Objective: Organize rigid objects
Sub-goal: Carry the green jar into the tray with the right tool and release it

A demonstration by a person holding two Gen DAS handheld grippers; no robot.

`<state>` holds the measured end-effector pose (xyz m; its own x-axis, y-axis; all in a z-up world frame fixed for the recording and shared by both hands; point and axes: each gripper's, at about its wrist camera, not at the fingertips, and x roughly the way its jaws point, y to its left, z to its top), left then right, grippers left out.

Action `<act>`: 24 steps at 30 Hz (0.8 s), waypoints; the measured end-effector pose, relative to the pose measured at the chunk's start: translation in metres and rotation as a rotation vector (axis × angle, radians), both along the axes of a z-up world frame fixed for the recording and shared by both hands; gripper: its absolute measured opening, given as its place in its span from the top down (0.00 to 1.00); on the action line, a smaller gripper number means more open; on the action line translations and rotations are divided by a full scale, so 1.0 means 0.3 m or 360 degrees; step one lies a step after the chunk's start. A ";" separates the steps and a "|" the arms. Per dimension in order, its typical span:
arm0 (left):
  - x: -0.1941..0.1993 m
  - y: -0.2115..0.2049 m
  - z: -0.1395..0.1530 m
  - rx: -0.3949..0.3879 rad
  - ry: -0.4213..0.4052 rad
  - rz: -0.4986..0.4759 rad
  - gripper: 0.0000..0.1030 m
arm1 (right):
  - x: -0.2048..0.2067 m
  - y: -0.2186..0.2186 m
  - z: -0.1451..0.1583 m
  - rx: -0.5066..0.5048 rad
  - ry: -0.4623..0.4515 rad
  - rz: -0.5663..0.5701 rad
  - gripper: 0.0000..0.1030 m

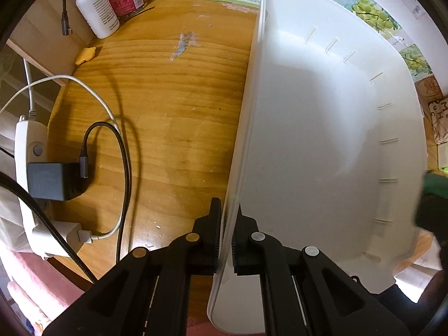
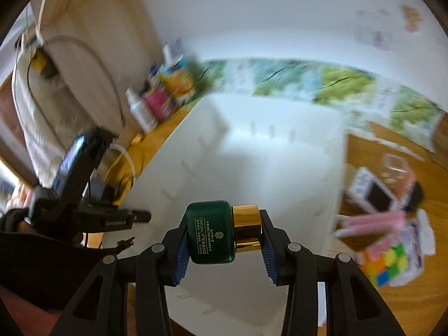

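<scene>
Right gripper [image 2: 224, 233] pinches green bottle [image 2: 211, 232] end to end, lower centre, over white bin [image 2: 280, 154]; we judge it rigid, slick, probably glass. Left gripper [image 1: 225, 240] clamps bin wall.

Left wrist cam looks straight down, right up close on the white bin's [image 1: 322, 140] rim and the wooden table [image 1: 168, 112]. Right wrist cam sits higher, angled down and blurry; both share the bin [image 2: 266, 154] and the white bottle [image 1: 96, 8] [image 2: 141, 112].

power strip [image 1: 25, 151], black charger [image 1: 51, 180], wooden table [image 1: 168, 112]
</scene>
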<state>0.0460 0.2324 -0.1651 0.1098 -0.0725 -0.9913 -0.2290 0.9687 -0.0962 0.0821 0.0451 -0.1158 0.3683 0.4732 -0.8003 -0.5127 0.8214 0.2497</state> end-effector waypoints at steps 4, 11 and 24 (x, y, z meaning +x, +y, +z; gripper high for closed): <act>-0.011 -0.007 0.011 -0.0005 0.0011 0.0015 0.94 | 0.031 0.091 -0.091 -0.0130 0.0155 0.0072 0.57; 0.021 -0.007 0.001 -0.0010 0.0007 0.0025 0.94 | 0.087 0.154 -0.243 -0.0281 0.0418 0.0114 0.57; 0.076 -0.015 -0.025 0.0035 0.0035 -0.0019 0.93 | 0.071 0.163 -0.292 -0.0255 0.0512 0.0160 0.43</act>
<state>0.0687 0.2280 -0.1724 0.0874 -0.0520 -0.9948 -0.2192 0.9732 -0.0701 0.1034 0.0940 -0.2033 0.0443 0.3533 -0.9345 -0.5090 0.8128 0.2832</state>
